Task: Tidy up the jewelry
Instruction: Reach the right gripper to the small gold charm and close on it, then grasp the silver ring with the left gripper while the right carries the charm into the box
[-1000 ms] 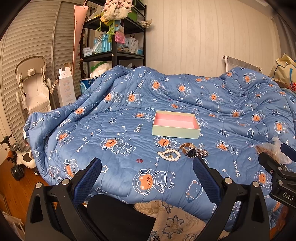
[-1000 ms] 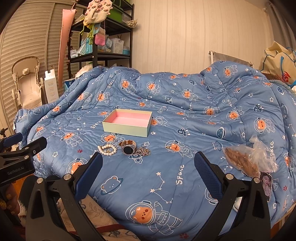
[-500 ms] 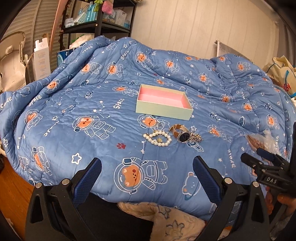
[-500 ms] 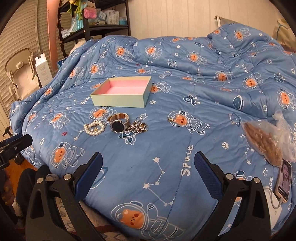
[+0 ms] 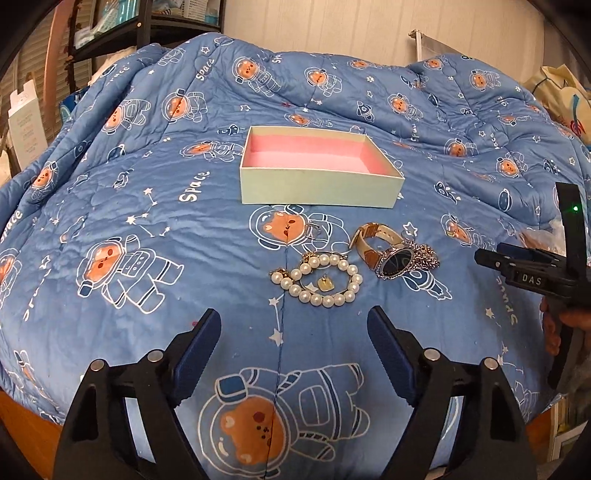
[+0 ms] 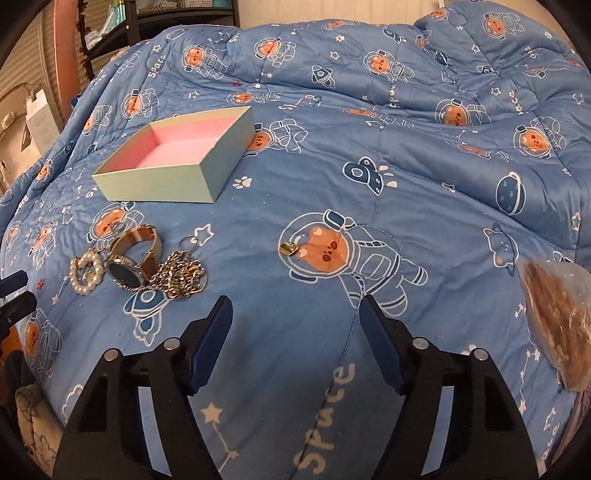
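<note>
An open pale green box [image 5: 317, 184] with a pink lining sits on the blue quilt; it also shows in the right wrist view [image 6: 173, 162]. In front of it lie a pearl bracelet [image 5: 325, 282] [image 6: 86, 273], a watch [image 5: 384, 251] [image 6: 133, 258] and a silver chain [image 5: 424, 254] [image 6: 181, 273]. A small gold piece [image 6: 289, 248] lies apart to the right. My left gripper [image 5: 293, 343] is open and empty, just short of the pearls. My right gripper [image 6: 295, 332] is open and empty, right of the chain.
The blue astronaut quilt [image 5: 147, 240] covers the bed. A clear bag of brown stuff [image 6: 554, 314] lies at the right. A black shelf unit [image 5: 147, 26] and a white carton [image 5: 26, 125] stand at the back left.
Both grippers have moved forward and down toward the jewelry; the box and pieces now look much nearer. Nothing on the quilt has moved.
</note>
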A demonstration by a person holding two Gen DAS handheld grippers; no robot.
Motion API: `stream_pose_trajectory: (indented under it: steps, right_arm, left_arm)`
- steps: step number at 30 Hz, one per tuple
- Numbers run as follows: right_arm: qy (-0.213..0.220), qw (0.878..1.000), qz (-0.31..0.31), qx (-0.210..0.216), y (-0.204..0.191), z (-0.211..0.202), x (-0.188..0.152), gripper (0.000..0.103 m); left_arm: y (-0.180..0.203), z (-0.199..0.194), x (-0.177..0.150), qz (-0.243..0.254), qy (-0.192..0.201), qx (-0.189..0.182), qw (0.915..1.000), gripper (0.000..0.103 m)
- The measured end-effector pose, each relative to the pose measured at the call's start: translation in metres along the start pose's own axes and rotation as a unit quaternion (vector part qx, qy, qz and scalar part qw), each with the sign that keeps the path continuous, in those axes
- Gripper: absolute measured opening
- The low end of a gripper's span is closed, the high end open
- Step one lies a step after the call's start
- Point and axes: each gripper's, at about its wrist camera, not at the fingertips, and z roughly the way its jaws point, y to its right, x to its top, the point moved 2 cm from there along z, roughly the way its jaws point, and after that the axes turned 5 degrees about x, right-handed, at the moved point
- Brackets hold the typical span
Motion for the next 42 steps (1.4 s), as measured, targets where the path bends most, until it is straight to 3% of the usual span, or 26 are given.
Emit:
stream_pose_trajectory:
  steps: [3,8,14,23,29,30,33,42]
  right_arm:
    - [-0.009,1.0,0.006,-0.002,0.01,0.014,0.008,0.067]
    - [-0.021,1.0,0.0,0.006,0.015,0.034,0.016,0.054]
    - [-0.024,0.999,0.011,0.019,0.015,0.053,0.026,0.046]
    - [-0.019,0.999,-0.029,0.009,-0.001,0.059,0.029,0.023]
    - [-0.015,0.999,-0.035,0.005,-0.003,0.058,0.028,0.014]
    - [-0.015,0.999,-0.035,0.005,-0.003,0.058,0.028,0.013]
    - [-0.014,0.999,-0.034,0.004,-0.002,0.057,0.028,0.012]
    - [-0.008,0.999,-0.027,0.016,0.0,0.054,0.028,0.012]
  left_arm:
    - [-0.007,0.007,0.004,-0.008,-0.006,-0.004,0.9999,0.074]
    - [-0.011,0.023,0.02,-0.017,-0.011,-0.013,0.9997,0.063]
    - [0.004,0.048,0.043,0.007,-0.014,-0.019,0.9997,0.052]
    - [0.003,0.079,0.057,-0.006,-0.035,-0.025,0.999,0.042]
    - [0.017,0.094,0.069,0.013,-0.042,-0.038,0.9983,0.036]
    - [0.02,0.098,0.07,0.021,-0.045,-0.036,0.9981,0.035]
    - [0.024,0.11,0.07,0.027,-0.06,-0.035,0.9972,0.018]
    - [0.024,0.108,0.068,0.013,-0.053,-0.039,0.9977,0.017]
